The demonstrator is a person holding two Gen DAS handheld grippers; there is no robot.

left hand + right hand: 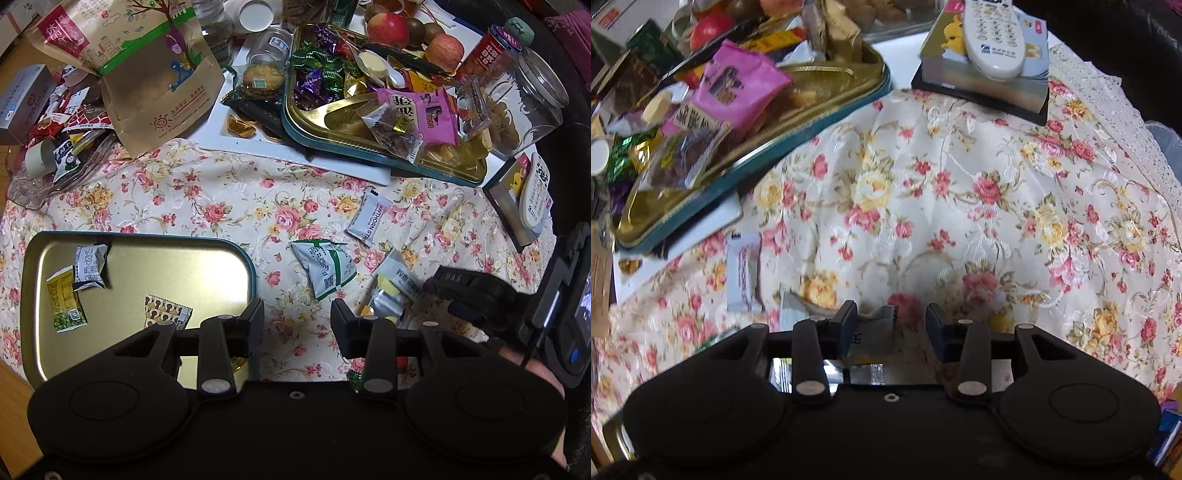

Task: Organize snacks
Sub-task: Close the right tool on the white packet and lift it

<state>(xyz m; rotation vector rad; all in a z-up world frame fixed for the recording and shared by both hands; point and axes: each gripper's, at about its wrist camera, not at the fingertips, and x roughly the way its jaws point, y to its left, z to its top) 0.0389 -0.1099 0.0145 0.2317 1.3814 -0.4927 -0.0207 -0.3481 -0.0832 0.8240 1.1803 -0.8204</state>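
Black fingers of the left tool [297,317] are seen nearest the lens, spread apart with nothing between them, poised over the floral tablecloth [229,206] at the right rim of a shallow gold tin lid [207,269]. Inside that lid three small snack packets are laid: a white and blue one [89,266], a yellow and green pea packet [66,304] just beside it, and a brown patterned one [167,312] nearer the tool.

On the cloth to the right, loose packets are scattered: a green and white packet [325,269], a white hawthorn strip [370,216] above it, and a silver packet with yellow marks [393,291] at lower right. That silver packet is met by the right tool [448,286], held by a gloved hand [484,306].

From the right wrist view, the right tool [892,315] is seen with its fingers partly apart; the silver packet [871,332] lies between them, close against the left finger, though whether it is pinched cannot be told. The white strip [744,271] is seen to its left on the tabletop.

Farther back, a gold tray with a teal rim [291,129] is heaped with wrapped candies and a pink packet [424,114]. A kraft paper bag [147,70], a glass jar [528,103], apples [388,29] and a white remote [535,192] resting on a box are also visible.
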